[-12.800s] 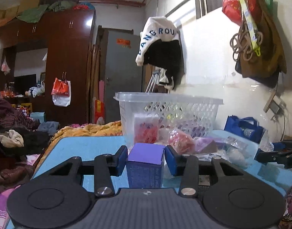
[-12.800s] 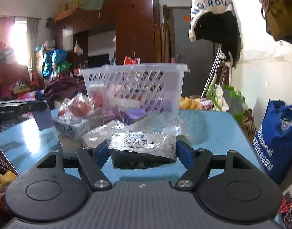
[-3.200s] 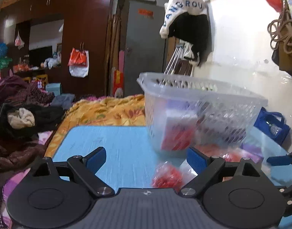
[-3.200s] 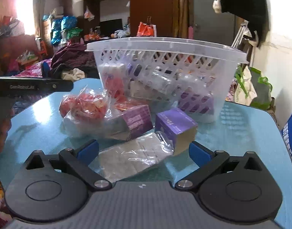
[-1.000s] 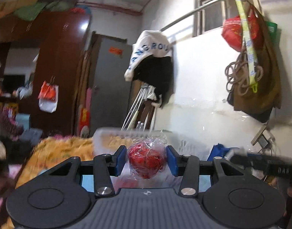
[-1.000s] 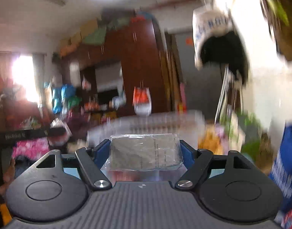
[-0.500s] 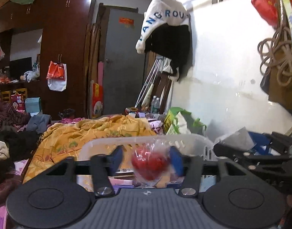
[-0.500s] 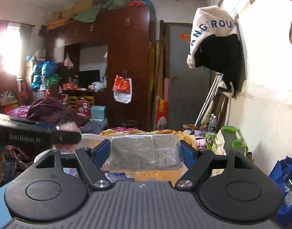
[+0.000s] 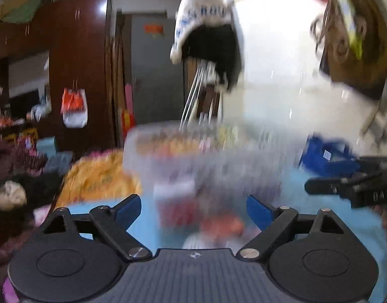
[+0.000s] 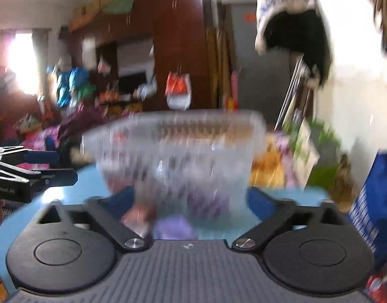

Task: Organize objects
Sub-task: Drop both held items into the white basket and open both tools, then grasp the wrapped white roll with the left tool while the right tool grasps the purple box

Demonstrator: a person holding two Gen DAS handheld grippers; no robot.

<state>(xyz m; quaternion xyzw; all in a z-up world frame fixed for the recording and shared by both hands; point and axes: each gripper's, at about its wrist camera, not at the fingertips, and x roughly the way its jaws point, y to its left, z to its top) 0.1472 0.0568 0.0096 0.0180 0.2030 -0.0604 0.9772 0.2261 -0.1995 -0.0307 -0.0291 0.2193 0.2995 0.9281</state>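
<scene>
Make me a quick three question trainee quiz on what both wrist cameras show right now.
1. True or false: the left hand-held gripper is clamped on a red bag.
2. What stands ahead of the right hand-held gripper? A) basket B) kettle C) laptop
3. Fill in: the table is ____ in colour.

Key: 1 false, its jaws are spread with nothing between them. 2 A, the basket. 3 blue.
</scene>
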